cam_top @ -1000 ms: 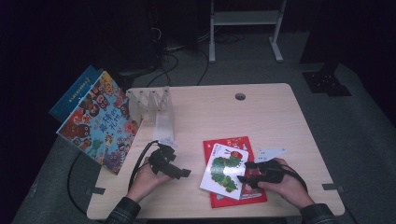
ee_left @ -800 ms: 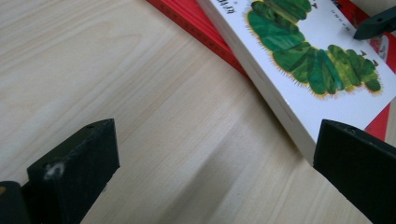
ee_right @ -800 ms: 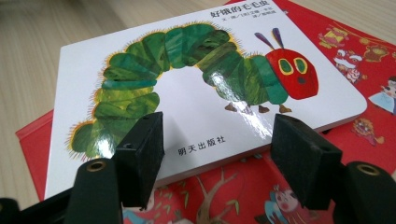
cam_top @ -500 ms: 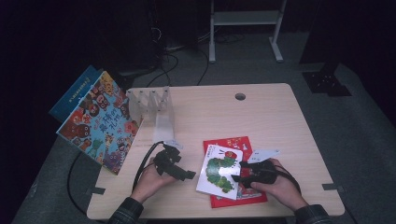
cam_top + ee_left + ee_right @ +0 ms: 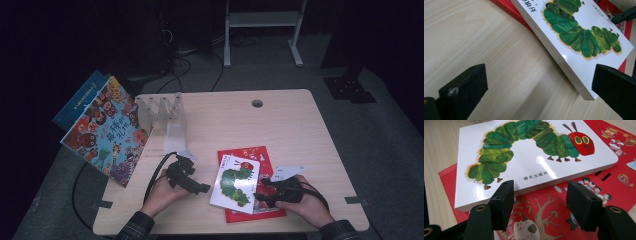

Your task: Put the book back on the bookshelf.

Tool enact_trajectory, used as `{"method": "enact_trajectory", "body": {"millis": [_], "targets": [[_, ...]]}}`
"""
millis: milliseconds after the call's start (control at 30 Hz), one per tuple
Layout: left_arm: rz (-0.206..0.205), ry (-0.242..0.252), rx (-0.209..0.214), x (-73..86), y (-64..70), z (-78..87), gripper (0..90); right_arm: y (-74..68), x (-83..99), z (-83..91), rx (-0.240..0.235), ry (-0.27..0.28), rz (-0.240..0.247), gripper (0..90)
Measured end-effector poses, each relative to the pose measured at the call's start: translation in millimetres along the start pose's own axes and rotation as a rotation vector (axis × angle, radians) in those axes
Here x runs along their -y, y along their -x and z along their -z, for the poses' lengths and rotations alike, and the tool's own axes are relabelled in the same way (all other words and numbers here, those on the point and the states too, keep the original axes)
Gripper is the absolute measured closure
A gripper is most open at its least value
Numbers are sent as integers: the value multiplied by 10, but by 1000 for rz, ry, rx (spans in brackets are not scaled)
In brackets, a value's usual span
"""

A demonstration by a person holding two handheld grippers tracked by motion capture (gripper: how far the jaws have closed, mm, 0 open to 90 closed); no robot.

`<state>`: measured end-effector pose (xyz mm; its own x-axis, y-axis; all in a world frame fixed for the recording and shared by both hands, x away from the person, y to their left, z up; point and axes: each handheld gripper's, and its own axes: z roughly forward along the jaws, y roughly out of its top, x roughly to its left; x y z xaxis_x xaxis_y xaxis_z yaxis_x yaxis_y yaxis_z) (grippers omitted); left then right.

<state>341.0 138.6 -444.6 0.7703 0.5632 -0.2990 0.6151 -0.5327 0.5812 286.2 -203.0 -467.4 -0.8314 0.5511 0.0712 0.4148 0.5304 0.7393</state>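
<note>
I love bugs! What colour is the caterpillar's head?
The caterpillar's head is red, clearest in the right gripper view.

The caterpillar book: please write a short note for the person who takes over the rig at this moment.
Left hand-held gripper: open, on the table just left of the caterpillar book, not touching it.
Right hand-held gripper: open, at the book's right edge, over the red book.
Things: the white caterpillar book lies tilted on the flat red book, overhanging its left side. Clear book stand at the rear left, colourful book leaning beside it.
Done: no grasp yet.
Left: probably grip the caterpillar book and lift it.
</note>
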Motion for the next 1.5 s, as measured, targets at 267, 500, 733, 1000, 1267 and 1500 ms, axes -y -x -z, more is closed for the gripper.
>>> {"method": "enact_trajectory", "body": {"millis": [267, 500, 733, 1000, 1267, 1500], "targets": [[-5, -6, 20, -33, 15, -55, 0, -74, -76, -109, -28, -9, 19, 370], [-14, -36, 50, -90, 10, -171, 0, -100, -121, -181, -38, -14, 31, 366], [-22, -56, 69, -136, 28, -270, 0, -108, -139, -205, -42, -11, 40, 366], [-31, -82, 93, -152, 46, -356, 0, -103, -140, -207, -42, -12, 45, 358], [-27, -71, 113, -166, 70, -381, 17, -143, -158, -242, -41, -11, 66, 358], [26, -66, 145, -187, 18, -356, 53, -149, -158, -248, -40, -9, 70, 337]]}}
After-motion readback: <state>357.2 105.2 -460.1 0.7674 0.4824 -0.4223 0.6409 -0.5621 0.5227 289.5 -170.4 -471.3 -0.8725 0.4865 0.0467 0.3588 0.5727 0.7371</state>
